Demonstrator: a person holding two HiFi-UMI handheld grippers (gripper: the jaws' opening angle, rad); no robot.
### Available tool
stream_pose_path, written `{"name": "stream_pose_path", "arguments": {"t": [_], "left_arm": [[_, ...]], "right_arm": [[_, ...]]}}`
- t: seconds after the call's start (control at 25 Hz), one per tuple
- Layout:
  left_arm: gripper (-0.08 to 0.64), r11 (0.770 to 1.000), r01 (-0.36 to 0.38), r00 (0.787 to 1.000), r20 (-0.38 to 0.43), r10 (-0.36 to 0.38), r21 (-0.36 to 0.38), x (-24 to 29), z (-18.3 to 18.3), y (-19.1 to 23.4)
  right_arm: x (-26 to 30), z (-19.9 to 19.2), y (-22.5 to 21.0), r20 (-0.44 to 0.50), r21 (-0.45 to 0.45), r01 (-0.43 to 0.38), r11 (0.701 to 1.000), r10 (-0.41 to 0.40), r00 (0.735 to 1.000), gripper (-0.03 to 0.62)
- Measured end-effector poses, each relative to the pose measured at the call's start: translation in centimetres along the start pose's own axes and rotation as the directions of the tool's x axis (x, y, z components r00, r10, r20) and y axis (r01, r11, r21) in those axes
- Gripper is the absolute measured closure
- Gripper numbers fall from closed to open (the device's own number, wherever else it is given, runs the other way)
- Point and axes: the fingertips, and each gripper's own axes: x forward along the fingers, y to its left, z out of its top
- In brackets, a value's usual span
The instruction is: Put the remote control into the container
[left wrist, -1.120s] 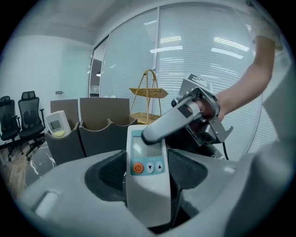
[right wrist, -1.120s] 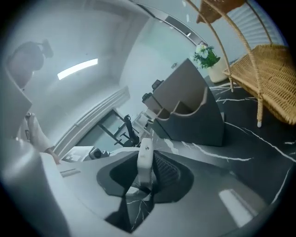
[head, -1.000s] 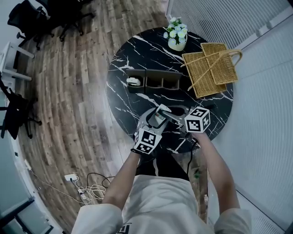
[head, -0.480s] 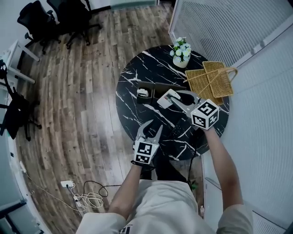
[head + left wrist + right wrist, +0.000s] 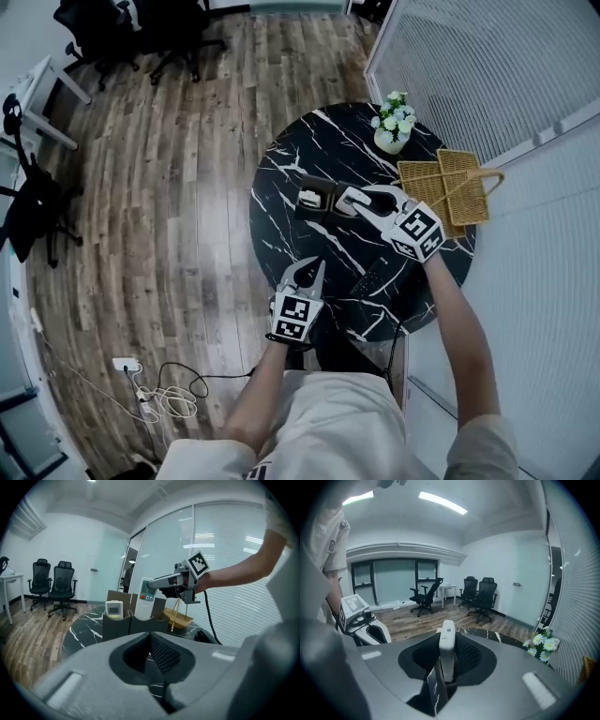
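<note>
1. Remote control (image 5: 348,200) hangs clamped in the right gripper (image 5: 366,202), directly over the dark compartmented container (image 5: 321,186) on the marble table (image 5: 291,159). The left gripper (image 5: 306,274) sits well apart, nearer the person, so the right one is the acting one. A wicker basket (image 5: 448,183) and a flower vase (image 5: 392,131) stand beyond, out of the way.
2. In the left gripper view, its own jaws are together with nothing between them. Ahead, the remote stands upright with its long axis vertical. Its lower end is behind the container's front wall, just beside the compartment holding a small white device (image 5: 113,609).
3. In the right gripper view, the jaws pinch the remote edge-on. The move likely needs a straight descent, and the divider walls are what could catch it.
</note>
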Motion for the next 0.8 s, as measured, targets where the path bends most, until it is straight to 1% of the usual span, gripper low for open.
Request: {"name": "stream_pose_path", "arguments": {"t": [0.2,0.36,0.52,0.68,0.8], "left_arm": [[0.555,1.0,0.01,1.0,-0.008,-0.011,-0.014,0.8,-0.1,0.0],[0.555,1.0,0.012,1.0,-0.005,-0.012,-0.021,1.4,0.3,0.1],[0.555,1.0,0.012,1.0,-0.015,-0.012,0.0,2.2,0.4,0.1],[0.555,1.0,-0.002,1.0,-0.007,0.002,-0.01,2.7,0.9,0.3],[0.555,1.0,-0.008,1.0,-0.012,0.008,0.011,3.0,1.0,0.5]], "right_arm": [[1.8,-1.6,0.4,-0.039,-0.021,-0.044,0.999,0.043,0.998,0.502],[2.7,-2.7,0.5,-0.066,-0.034,-0.062,0.997,0.06,0.996,0.502],[3.1,-3.7,0.1,-0.082,-0.025,-0.061,0.998,0.058,0.995,0.502],[3.7,-4.5,0.4,-0.099,-0.027,-0.061,0.998,0.058,0.993,0.502],[3.9,-4.6,0.4,-0.104,-0.023,-0.037,0.999,0.034,0.994,0.502]]}}
